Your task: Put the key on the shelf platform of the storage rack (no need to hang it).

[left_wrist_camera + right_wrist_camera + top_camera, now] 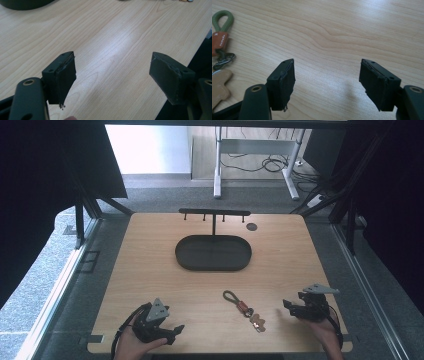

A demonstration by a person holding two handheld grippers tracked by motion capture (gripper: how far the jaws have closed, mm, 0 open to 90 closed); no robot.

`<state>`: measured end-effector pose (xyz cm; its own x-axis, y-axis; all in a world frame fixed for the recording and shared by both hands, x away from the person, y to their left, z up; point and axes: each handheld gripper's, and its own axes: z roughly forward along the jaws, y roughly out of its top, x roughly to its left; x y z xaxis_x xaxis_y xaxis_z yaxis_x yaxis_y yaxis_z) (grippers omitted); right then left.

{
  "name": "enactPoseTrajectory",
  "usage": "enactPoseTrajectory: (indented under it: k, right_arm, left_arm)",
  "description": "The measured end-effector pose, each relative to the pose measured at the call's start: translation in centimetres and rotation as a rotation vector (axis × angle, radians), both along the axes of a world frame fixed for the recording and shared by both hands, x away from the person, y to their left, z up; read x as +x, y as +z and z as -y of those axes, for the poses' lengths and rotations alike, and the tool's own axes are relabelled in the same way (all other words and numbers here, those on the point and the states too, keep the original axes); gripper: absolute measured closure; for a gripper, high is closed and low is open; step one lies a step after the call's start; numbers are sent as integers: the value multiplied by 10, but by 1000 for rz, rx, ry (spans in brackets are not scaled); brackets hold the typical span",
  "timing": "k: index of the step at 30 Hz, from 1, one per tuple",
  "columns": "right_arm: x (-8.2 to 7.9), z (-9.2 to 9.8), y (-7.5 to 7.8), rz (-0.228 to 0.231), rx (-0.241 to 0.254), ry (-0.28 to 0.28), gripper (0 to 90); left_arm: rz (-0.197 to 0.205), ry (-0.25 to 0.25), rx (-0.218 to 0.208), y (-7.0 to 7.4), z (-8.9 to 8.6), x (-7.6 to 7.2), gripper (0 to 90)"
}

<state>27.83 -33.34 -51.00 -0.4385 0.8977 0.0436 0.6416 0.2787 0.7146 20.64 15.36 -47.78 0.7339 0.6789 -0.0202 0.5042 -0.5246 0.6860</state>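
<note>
A keychain (245, 309) lies on the wooden table (150, 270) near the front, between the two grippers. It has a green cord loop (223, 20), an orange leather tag (219, 41) and a tan leather charm (219, 86). My right gripper (289, 306) rests at the front right, to the right of the keychain and apart from it. In its own view the right gripper (327, 80) stands open over bare wood. My left gripper (172, 330) sits at the front left, and the left gripper (112, 75) is open with nothing between its jaws.
A black oval tray (213, 265) lies at the table's middle, with a black T-shaped hook rack (215, 212) rising behind it. A small dark disc (251, 226) sits at the back right. The table's front edge runs close under both hands.
</note>
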Motion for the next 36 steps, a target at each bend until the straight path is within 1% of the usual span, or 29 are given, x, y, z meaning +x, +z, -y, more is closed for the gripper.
enactPoseTrajectory:
  k: [2,3,7,11,14,18,19,22,24,25,29,33,34,36]
  right_arm:
    - [0,0,1,1,1,3,310]
    - [-1,0,3,4,-9,8,317]
    - [-2,1,8,5,-15,22,330]
    - [-2,1,11,-4,-14,36,335]
    - [-3,0,11,-14,5,62,345]
    - [-4,-3,15,-21,-9,83,351]
    - [-4,-4,20,-23,-14,97,358]
    - [-3,-5,26,-42,-17,106,369]
    - [-3,-6,28,-44,-24,110,372]
    - [-1,-7,33,-50,-30,120,378]
    - [2,-10,40,-68,-47,141,384]
    - [4,-14,46,-79,-63,161,384]
    - [6,-18,50,-85,-74,175,384]
    - [7,-21,54,-92,-81,186,384]
  left_arm:
    - [0,3,0,0,0,0,218]
    - [-2,6,-1,0,-1,0,218]
    - [-7,5,0,-1,-2,2,218]
    - [-10,7,-5,-2,-3,2,218]
    - [-8,6,-6,-1,-3,1,218]
    - [-4,4,-8,1,-3,0,218]
    - [-4,3,-9,2,-2,0,218]
    - [-7,3,-6,1,-2,0,218]
    - [-8,2,-6,1,-1,1,218]
    - [-11,0,-3,0,0,1,218]
    - [-13,-6,-2,-1,1,1,218]
    - [-13,-7,-2,0,1,1,218]
    - [-15,-10,-2,-1,1,1,218]
    - [-14,-11,-1,0,2,0,218]
